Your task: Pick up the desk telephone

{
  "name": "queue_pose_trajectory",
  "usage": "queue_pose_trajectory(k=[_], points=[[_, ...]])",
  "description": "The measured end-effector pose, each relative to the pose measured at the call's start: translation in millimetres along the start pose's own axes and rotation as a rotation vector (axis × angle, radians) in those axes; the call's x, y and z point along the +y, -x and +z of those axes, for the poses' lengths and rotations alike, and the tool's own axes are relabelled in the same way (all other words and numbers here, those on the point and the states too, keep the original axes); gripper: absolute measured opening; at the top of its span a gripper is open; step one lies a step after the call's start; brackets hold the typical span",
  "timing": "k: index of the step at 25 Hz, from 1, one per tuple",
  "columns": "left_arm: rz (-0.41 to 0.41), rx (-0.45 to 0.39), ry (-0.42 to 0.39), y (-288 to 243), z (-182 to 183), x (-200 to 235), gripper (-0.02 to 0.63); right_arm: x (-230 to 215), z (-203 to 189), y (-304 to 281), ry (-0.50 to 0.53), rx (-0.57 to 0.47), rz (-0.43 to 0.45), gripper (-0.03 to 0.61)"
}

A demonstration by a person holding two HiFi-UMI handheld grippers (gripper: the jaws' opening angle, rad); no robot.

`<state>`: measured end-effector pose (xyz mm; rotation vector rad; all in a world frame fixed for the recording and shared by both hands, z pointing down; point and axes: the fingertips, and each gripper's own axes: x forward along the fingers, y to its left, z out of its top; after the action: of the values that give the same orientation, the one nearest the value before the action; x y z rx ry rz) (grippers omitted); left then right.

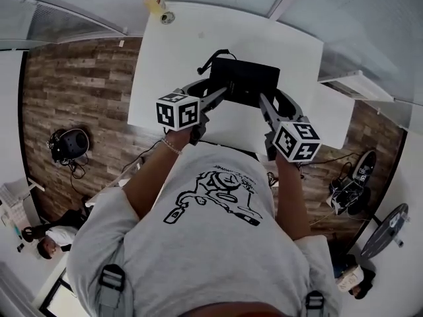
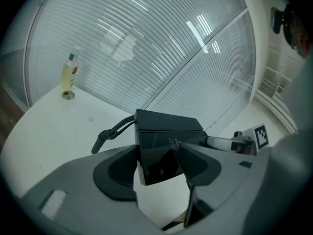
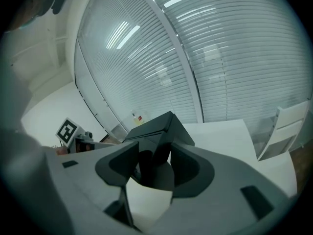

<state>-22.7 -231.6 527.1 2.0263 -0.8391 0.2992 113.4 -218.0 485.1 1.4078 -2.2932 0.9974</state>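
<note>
The black desk telephone (image 1: 243, 81) is at the middle of the white table (image 1: 165, 78), its coiled cord (image 1: 210, 59) trailing off its far left corner. My left gripper (image 1: 223, 95) is shut on the phone's left side and my right gripper (image 1: 262, 100) on its right side. In the left gripper view the telephone (image 2: 166, 141) fills the gap in the left gripper (image 2: 161, 169), tilted with a glossy face toward the camera, and the cord (image 2: 111, 132) hangs left. In the right gripper view a corner of the telephone (image 3: 159, 131) sits wedged in the right gripper (image 3: 154, 169).
A small bottle (image 1: 153, 2) with a round cap-like thing (image 1: 167, 18) beside it stands at the table's far left corner. Window blinds (image 2: 161, 48) run behind the table. A white rack (image 1: 357, 84) sits at the right. Gear lies on the wood floor (image 1: 79, 91).
</note>
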Motion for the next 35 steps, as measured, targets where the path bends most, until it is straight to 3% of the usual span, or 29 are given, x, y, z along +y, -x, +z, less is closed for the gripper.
queue_pose_trajectory(k=[14,35], points=[[0.003,-0.049,-0.08,38.7,43.0,-46.4,0.255,28.7,47.4,37.9,0.035,-0.061,0.034,0.192],[0.001,-0.041,-0.079,40.3,40.2,-43.8,0.255,32.9,49.2,38.7,0.05,-0.064,0.037,0.19]])
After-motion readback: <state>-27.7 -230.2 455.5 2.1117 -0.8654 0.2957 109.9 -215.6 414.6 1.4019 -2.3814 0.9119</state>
